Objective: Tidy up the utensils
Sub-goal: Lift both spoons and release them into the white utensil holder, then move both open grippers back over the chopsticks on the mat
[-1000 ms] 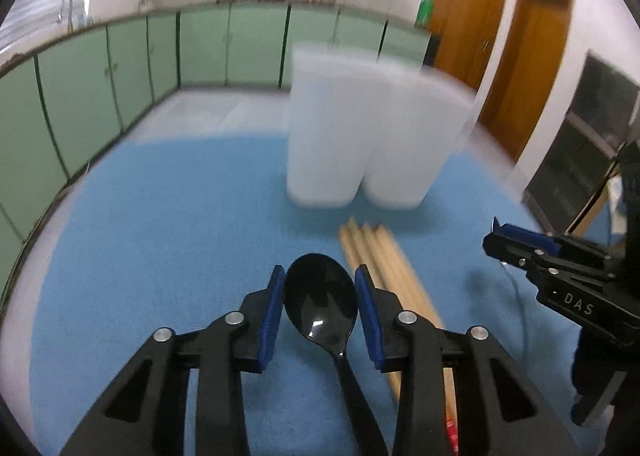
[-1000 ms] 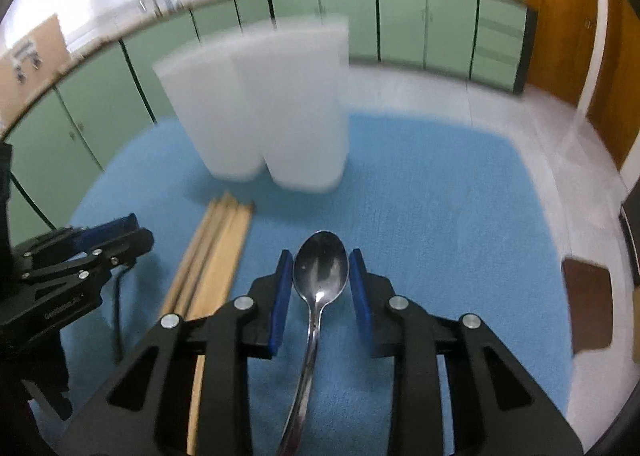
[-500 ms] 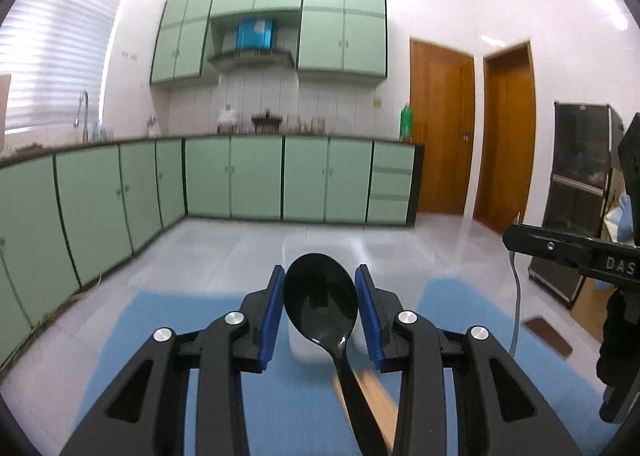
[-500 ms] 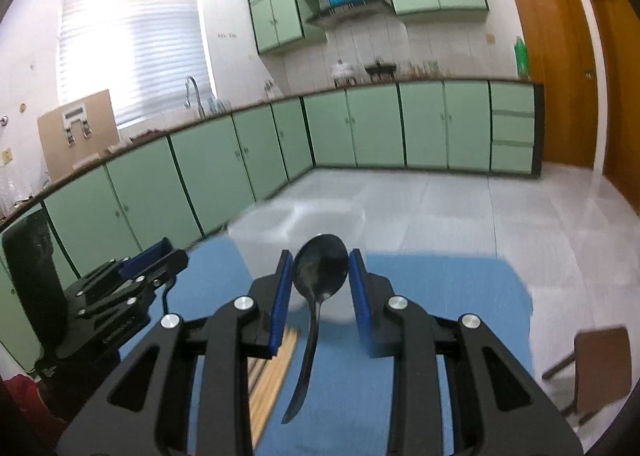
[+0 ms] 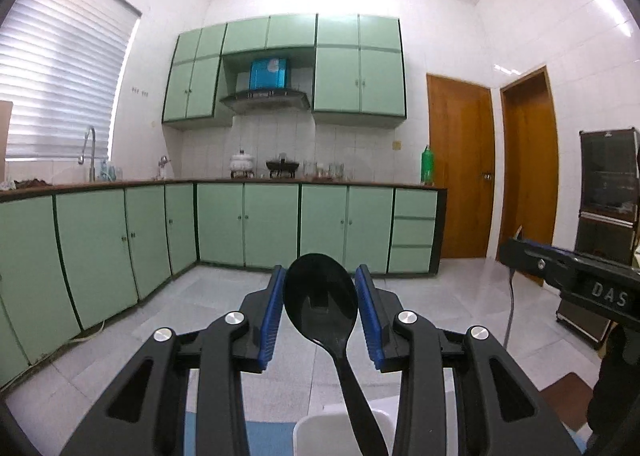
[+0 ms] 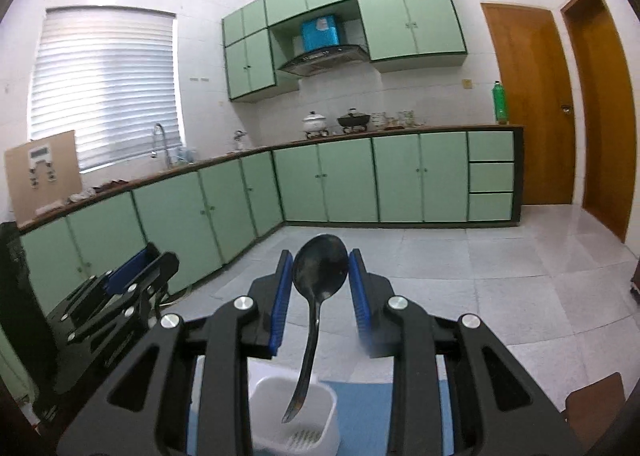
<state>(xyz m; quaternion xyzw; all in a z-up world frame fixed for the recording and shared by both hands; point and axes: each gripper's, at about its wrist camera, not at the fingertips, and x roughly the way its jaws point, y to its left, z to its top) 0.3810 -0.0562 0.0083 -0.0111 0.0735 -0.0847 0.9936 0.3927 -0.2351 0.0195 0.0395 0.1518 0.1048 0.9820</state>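
My left gripper [image 5: 320, 312] is shut on a black plastic spoon [image 5: 320, 300], its blue pads against the bowl and the handle running down toward the camera. Under it shows the rim of a white holder [image 5: 340, 422]. My right gripper [image 6: 318, 292] is shut on a metal spoon [image 6: 320, 266] by the bowl. Its handle hangs down over the open top of a white utensil holder [image 6: 292, 420] with a slotted bottom. Both grippers are raised and point almost level. The right gripper [image 5: 568, 276] shows at the right edge of the left wrist view, the left gripper [image 6: 116, 292] at the left of the right wrist view.
A blue mat [image 6: 360, 416] lies under the holders at the bottom edge. Beyond are a tiled floor [image 6: 500, 256], green base cabinets [image 5: 272, 228] with a worktop, two wooden doors [image 5: 460, 167], and a dark cabinet [image 5: 608, 215] at the right.
Both grippers have risen and tilted up from looking down at the mat to nearly level. The holders and wooden chopsticks dropped toward the bottom edge; the chopsticks are out of sight. Both spoons stay gripped.
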